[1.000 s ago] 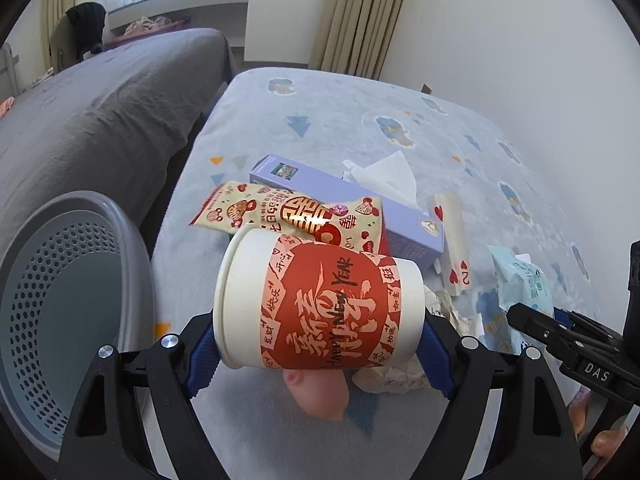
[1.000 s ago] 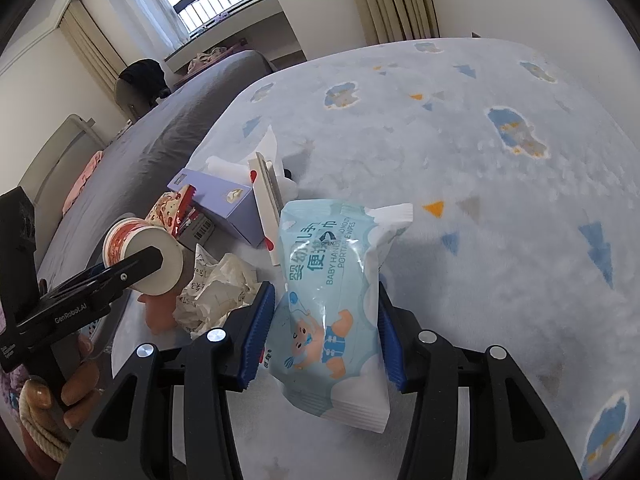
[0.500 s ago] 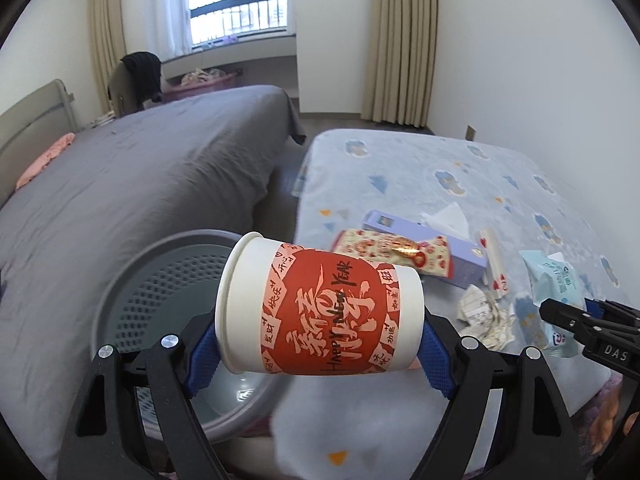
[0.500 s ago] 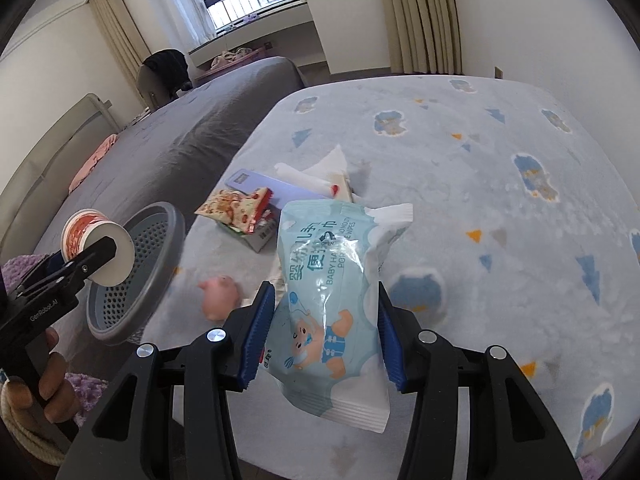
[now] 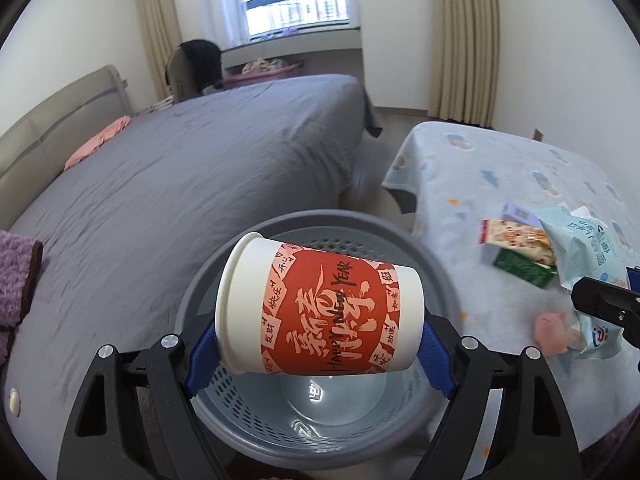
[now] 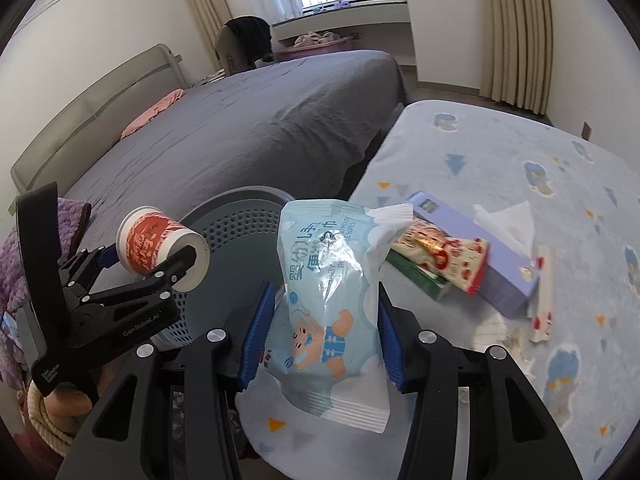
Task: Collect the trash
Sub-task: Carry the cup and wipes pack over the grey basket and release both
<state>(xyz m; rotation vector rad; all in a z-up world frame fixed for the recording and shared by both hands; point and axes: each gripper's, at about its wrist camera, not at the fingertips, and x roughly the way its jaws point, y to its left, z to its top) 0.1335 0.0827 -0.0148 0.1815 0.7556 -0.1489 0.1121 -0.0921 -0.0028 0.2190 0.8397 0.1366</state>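
Your left gripper (image 5: pixel 320 344) clamps the paper cup (image 5: pixel 320 308) end to end over the grey basket (image 5: pixel 436 252); it is light and crushable, so squeeze gently. Your right gripper (image 6: pixel 320 336) pinches the soft, slippery wipes pack (image 6: pixel 328 304) mid-body, above the bed's near edge beside the basket.

Both tools are matte black plastic, each splitting into two angular arms that end in ribbed blue pads. Round silver screws sit at the joints of the left gripper (image 5: pixel 318 354) and the right gripper (image 6: pixel 322 330). White lettering along the left one's side reads "GenRobot.AI", with a smaller label near its handle. The hand (image 6: pixel 66 402) beneath it has what looks like pale cord wound about the wrist.
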